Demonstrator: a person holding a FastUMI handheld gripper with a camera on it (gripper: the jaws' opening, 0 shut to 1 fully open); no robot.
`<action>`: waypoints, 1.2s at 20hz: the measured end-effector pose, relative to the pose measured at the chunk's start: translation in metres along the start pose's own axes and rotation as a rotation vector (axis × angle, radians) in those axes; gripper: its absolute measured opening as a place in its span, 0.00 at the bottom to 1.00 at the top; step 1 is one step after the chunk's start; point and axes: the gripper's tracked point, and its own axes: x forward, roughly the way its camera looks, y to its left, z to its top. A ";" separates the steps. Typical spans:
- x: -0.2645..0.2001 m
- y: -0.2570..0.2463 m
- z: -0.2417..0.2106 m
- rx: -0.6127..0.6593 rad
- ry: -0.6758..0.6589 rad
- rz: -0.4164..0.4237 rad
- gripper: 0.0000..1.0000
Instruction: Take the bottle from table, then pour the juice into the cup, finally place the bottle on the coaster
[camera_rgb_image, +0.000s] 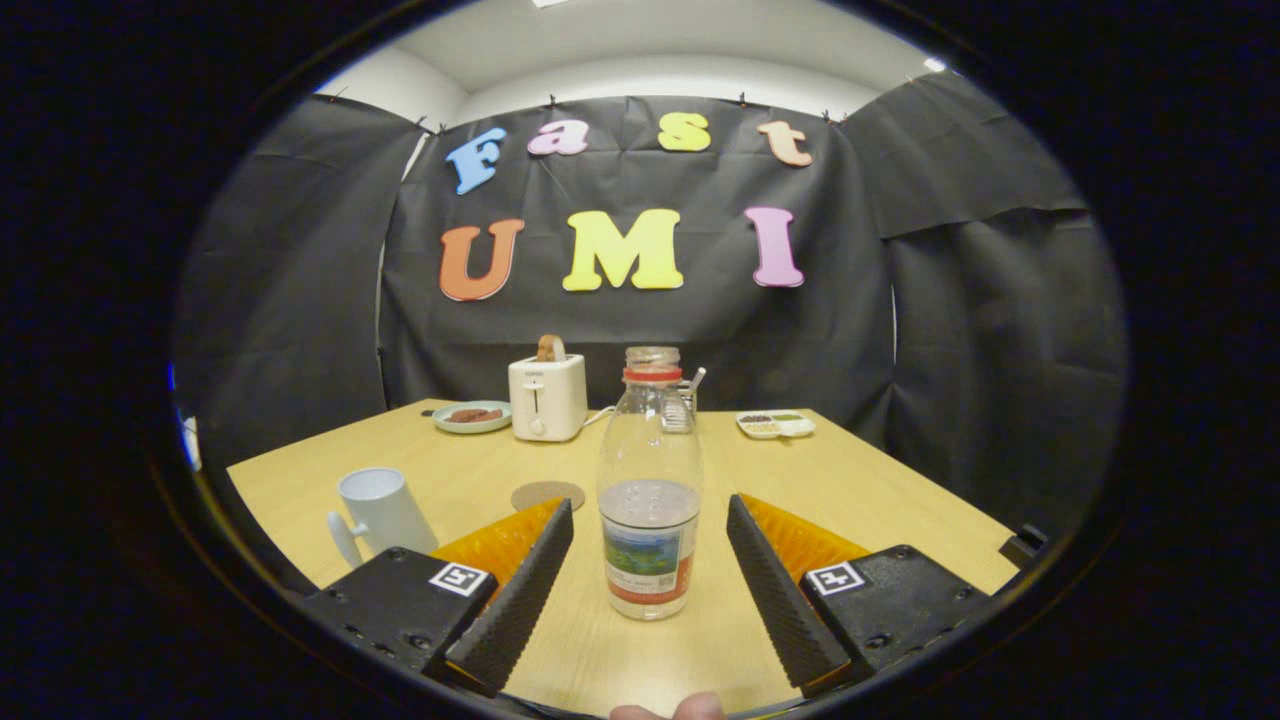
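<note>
I have the gripper (650, 530) spread wide, its two fingers (520, 590) standing well apart on either side of the bottle (650, 480) and touching nothing; there is bare table showing between each finger and the bottle's sides, so I have hold of nothing. The bottle stands upright on the wooden table (880, 490), between the fingers; it is clear plastic with a red ring at the neck and no cap on its mouth, a printed label round its lower part, and a low level of liquid that reaches only a little above the label. Beyond the left finger the white cup (385, 510) stands upright with its handle toward me; the round cork coaster (548, 495) lies flat just beyond that same fingertip, between cup and bottle and apart from both. Farther back a white toaster (546, 397) sits with a slice of something brown sticking out of its slot; beside it is a pale plate (472, 417) with dark food on it, and on the other side of the bottle a small divided dish (776, 424). Directly behind the bottle's neck I think I see a small glass container with a utensil in it, though the bottle distorts it too much to be sure.
</note>
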 end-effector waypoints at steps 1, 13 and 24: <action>0.005 0.001 -0.006 0.009 0.013 0.004 1.00; 0.055 -0.001 -0.028 0.091 0.081 -0.033 0.99; 0.053 0.020 -0.014 -0.018 0.082 -0.034 0.81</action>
